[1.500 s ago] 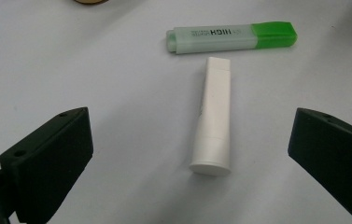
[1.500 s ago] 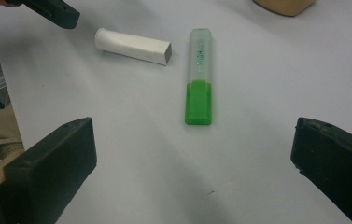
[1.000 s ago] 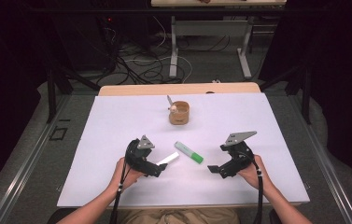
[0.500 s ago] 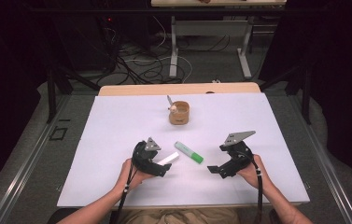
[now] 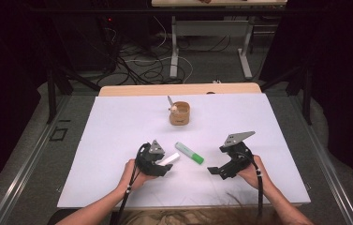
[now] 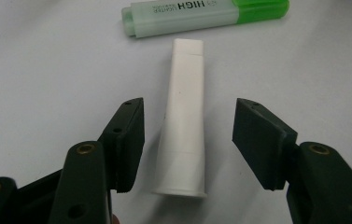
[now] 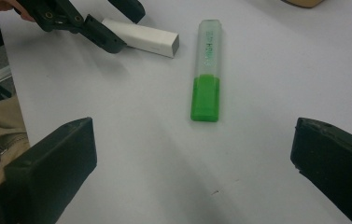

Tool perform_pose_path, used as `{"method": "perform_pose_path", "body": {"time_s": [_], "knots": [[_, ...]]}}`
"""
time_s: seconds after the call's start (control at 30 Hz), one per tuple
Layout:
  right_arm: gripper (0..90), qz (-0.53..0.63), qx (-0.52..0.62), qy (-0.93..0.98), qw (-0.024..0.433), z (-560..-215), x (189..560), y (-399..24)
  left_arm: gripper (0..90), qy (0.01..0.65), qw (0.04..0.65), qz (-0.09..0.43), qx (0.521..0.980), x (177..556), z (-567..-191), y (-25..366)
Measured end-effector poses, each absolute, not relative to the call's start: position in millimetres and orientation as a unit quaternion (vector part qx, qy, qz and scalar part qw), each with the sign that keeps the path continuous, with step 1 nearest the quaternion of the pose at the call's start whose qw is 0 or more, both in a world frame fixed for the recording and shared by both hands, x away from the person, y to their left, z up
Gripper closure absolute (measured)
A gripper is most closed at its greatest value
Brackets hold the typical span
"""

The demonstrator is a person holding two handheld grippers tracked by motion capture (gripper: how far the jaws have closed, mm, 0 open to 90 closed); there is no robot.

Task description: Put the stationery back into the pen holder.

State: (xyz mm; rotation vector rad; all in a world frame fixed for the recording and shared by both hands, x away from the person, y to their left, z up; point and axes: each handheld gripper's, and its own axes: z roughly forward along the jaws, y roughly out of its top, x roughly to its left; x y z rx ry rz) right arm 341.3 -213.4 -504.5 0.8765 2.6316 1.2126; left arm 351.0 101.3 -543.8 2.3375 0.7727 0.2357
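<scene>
A white tapered plastic piece (image 6: 185,121) lies flat on the white table (image 5: 118,136). Beyond it lies a green highlighter (image 6: 201,16), capped at one end. My left gripper (image 6: 187,140) straddles the white piece's wide end. Its jaws have just been closing, and a gap remains on each side, so the pads are not touching it. In the high view the left gripper (image 5: 165,165) sits left of the highlighter (image 5: 189,153). My right gripper (image 5: 214,171) rests wide open to the right, nothing between its jaws, and faces the highlighter (image 7: 206,70).
A small tan cup (image 5: 180,114) with a stick-like thing in it stands at the back middle of the table. The person's forearms come in from the near edge. A wooden strip (image 5: 179,89) borders the far side.
The left gripper has shifted slightly right over the white piece, and its jaws stand narrower than before. The right gripper, highlighter and cup have not moved.
</scene>
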Motion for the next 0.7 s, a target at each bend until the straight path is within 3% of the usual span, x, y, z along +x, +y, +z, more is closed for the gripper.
{"method": "perform_pose_path", "body": {"time_s": [0.43, 0.7], "knots": [[0.0, 0.401, 0.289, 0.868, 0.050, -506.8, 341.9, -210.6, 65.3, 0.282, 0.316, 0.087, 0.902, 358.5, -549.8, 102.3], [0.0, 0.391, 0.285, 0.874, 0.049, -506.6, 341.4, -210.5, 67.5, 0.268, 0.319, 0.087, 0.905, 359.1, -550.7, 102.9]]}}
